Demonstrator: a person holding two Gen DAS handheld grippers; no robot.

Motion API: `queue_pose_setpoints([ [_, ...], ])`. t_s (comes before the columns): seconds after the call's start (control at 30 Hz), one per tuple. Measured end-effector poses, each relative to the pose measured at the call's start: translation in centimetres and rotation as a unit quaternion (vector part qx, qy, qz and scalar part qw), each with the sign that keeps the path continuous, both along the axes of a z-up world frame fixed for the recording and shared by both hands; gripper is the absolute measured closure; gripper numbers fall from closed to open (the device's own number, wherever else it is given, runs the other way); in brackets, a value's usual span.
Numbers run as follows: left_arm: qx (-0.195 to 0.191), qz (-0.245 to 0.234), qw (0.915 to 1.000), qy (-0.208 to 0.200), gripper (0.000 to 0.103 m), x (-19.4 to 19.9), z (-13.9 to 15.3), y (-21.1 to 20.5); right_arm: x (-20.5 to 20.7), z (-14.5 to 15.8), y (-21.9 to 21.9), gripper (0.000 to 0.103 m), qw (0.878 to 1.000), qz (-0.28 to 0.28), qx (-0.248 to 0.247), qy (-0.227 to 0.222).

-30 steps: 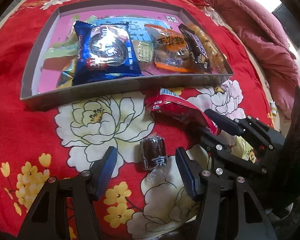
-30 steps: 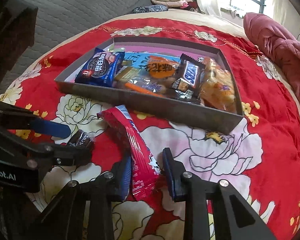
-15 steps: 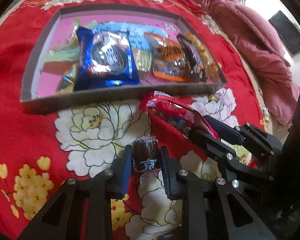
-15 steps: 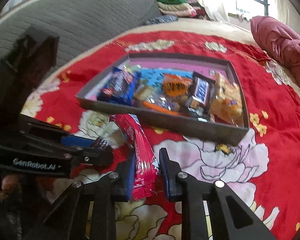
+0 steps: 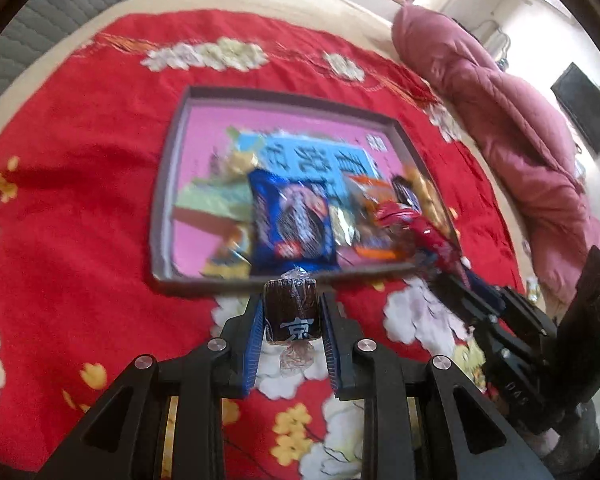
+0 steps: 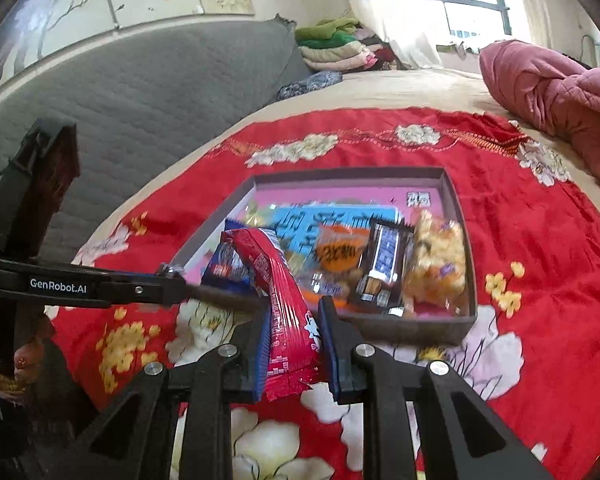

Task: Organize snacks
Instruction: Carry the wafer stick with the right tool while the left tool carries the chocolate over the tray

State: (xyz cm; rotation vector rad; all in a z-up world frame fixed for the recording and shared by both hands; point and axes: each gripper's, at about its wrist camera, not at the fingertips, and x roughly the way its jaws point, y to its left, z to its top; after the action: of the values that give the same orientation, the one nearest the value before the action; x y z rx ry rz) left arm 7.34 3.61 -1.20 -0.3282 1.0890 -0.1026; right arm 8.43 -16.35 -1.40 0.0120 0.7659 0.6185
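My left gripper (image 5: 292,316) is shut on a small dark brown wrapped candy (image 5: 291,314) and holds it lifted above the red floral cloth, just short of the grey snack box (image 5: 162,200). My right gripper (image 6: 294,334) is shut on a long red snack packet (image 6: 280,300), also lifted, in front of the box (image 6: 456,326). The box holds a blue cookie pack (image 5: 290,224), an orange packet (image 6: 340,254), a dark chocolate bar (image 6: 386,258) and a yellow puffed snack bag (image 6: 436,264). The right gripper shows at the right of the left wrist view (image 5: 460,284).
The box sits on a red flowered cloth (image 5: 80,160) spread over a bed. A pink quilt (image 5: 512,120) lies along the right side. A grey padded headboard (image 6: 140,88) and folded clothes (image 6: 336,46) are at the back.
Both grippers have risen off the cloth with their snacks and pulled back, so the box looks farther away. The left gripper closed on the candy within the last second.
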Motion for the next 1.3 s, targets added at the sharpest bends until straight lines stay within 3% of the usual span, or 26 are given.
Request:
queue_pose_setpoints([
  [0.4, 0.059, 0.035, 0.9976, -0.012, 0.075, 2.7, -0.9, 1.9, 2.8, -0.1, 1.3, 0.080, 0.999, -0.028, -0.002, -0.017],
  [1.3, 0.066, 0.054, 0.9963, 0.000, 0.075, 5.1, -3.2, 2.3, 5.5, -2.8, 4.3, 0.079, 0.999, -0.026, -0.039, -0.016],
])
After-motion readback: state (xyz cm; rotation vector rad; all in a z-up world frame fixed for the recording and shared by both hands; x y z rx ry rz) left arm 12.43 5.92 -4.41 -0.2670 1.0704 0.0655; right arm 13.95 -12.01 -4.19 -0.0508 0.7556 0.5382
